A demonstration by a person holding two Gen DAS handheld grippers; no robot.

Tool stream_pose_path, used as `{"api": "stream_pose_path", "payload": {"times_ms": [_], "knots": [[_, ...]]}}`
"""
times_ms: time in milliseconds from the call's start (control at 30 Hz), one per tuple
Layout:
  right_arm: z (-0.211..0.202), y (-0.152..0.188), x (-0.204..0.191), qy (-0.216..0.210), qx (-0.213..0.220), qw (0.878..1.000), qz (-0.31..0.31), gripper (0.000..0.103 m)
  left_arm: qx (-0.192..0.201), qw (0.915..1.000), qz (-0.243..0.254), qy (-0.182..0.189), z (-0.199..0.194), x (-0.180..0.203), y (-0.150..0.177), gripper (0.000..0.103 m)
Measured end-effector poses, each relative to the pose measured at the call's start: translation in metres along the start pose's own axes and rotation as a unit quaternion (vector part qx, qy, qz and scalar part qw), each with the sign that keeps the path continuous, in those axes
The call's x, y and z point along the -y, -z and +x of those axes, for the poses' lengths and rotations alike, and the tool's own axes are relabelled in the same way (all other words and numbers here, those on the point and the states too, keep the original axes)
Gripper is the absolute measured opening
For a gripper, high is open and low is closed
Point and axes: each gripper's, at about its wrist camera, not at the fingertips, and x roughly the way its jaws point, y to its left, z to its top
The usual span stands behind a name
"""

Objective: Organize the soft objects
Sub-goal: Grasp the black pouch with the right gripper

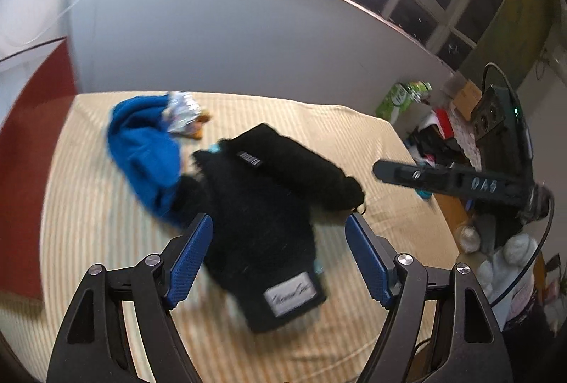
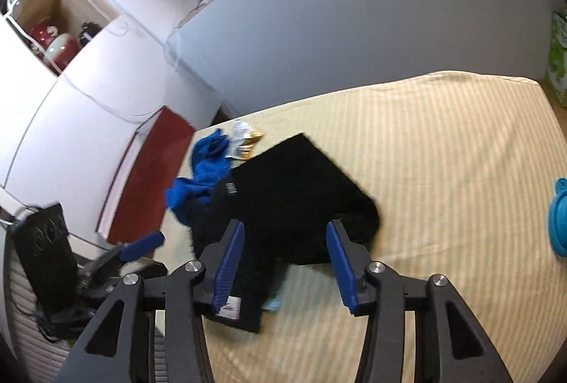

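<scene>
Left wrist view shows the left gripper (image 1: 280, 255) with its fingers spread wide and nothing between the pads, hovering above a black garment (image 1: 269, 205) lying on the striped bed (image 1: 354, 134). A blue cloth (image 1: 145, 149) lies bunched beside and partly under the garment's far edge, with a crinkled foil wrapper (image 1: 184, 115) touching it. The right gripper (image 2: 285, 262) has its fingers partly open, also empty, with the garment below them.

Judging by this, 1 fold or placement looks finished and both grippers are clear of the fabric. The next move calls for choosing an edge, perhaps the blue cloth, and closing on 1 layer only.

Motion blur smears the fabric edges. Something pale blue peeks from under the garment; what it is cannot be told.
</scene>
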Motion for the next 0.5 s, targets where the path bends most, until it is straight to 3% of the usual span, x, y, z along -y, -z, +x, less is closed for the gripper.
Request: {"api": "stream_pose_path", "payload": {"times_ms": [100, 367, 500], "knots": [[0.006, -0.006, 0.017, 0.011, -0.007, 1.0, 0.01, 0.035, -0.005, 0.9999, 0.003, -0.011, 0.014, 0.007, -0.016, 0.072], [0.006, -0.017, 0.045, 0.0, -0.004, 0.999, 0.036, 0.035, -0.056, 0.9963, -0.045, -0.047, 0.059, -0.003, -0.059, 0.072], [0.0, -0.015, 0.052, -0.007, 0.003, 0.999, 0.037, 0.035, -0.09, 0.9919, -0.076, -0.046, 0.081, -0.014, -0.068, 0.072]]}}
